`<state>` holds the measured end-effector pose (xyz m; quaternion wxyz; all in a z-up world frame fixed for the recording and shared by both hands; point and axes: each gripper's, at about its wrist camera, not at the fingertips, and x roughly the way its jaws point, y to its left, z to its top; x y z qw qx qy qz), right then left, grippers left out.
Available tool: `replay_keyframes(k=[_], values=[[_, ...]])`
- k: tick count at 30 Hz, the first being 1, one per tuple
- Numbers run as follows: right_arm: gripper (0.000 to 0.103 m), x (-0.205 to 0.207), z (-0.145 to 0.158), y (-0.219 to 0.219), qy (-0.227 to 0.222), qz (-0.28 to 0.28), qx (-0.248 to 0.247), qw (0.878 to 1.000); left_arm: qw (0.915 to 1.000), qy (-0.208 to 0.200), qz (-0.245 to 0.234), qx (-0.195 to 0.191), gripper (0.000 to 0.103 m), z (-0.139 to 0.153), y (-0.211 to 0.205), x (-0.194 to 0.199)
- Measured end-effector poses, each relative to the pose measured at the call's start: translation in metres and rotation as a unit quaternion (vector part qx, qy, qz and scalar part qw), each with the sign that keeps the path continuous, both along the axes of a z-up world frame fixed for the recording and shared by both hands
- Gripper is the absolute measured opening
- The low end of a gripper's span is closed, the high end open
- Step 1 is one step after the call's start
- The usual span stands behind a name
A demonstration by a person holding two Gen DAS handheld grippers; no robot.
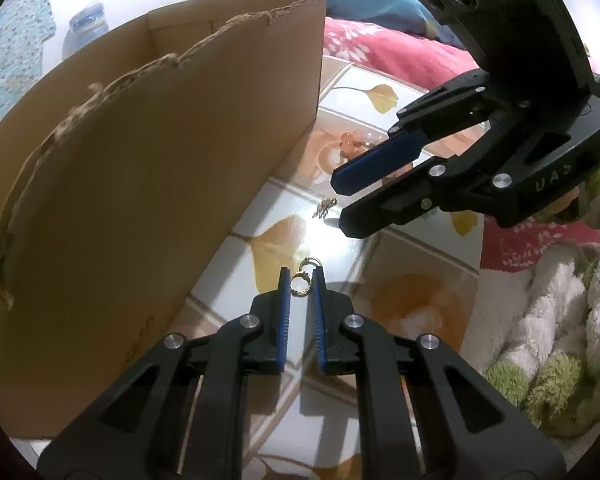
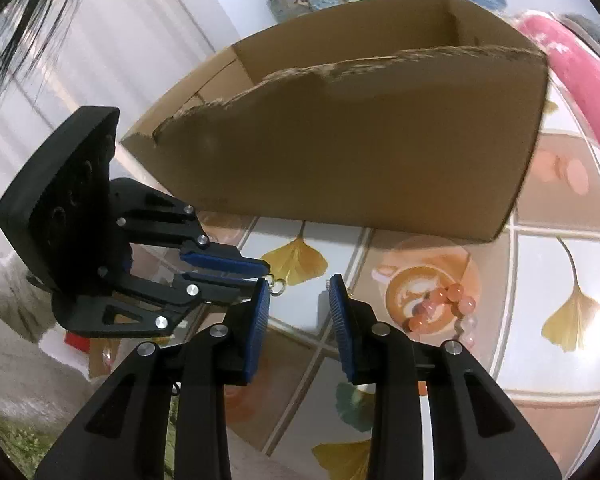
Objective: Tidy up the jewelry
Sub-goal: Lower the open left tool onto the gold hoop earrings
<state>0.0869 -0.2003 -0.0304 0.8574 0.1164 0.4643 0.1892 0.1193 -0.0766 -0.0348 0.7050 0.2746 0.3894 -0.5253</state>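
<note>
Left tongs nearly closed on a small gold ring piece, looks like two linked hoops, maybe an earring; the pads sit right at its sides and it seems pinched, just off the table with its tile-and-ginkgo-leaf cover. Right tongs part open, nothing between the pads, hovering low over the table beside the left pair. Cardboard box with a torn top edge stands on the table just behind both tongs; what shows of its inside in the right wrist view looks bare, though the floor of it is mostly hidden, so I can't say anything is stored yet. Still loose on the table: a pink bead bracelet on the coffee-cup print, near the right tongs, and a small silvery chain or stud cluster near the box wall. Judging by that, the task is early: first piece only just picked, not yet in the box, at least two more pieces left to collect. Pink bedding and a fluffy towel lie round the table edge
</note>
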Motion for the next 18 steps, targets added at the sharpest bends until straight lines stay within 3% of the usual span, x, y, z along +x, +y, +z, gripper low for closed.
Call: replay_keyframes(k=[5,18], values=[[0.031,0.005,0.002,0.016,-0.007,0.031,-0.023,0.999,0.9999,0.000,0.016,0.000,0.010,-0.002,0.011,-0.006],[0.014,0.018,-0.003,0.049,0.003,0.063,-0.060,0.996,0.9987,-0.006,0.042,-0.027,0.010,-0.003,0.035,-0.007]])
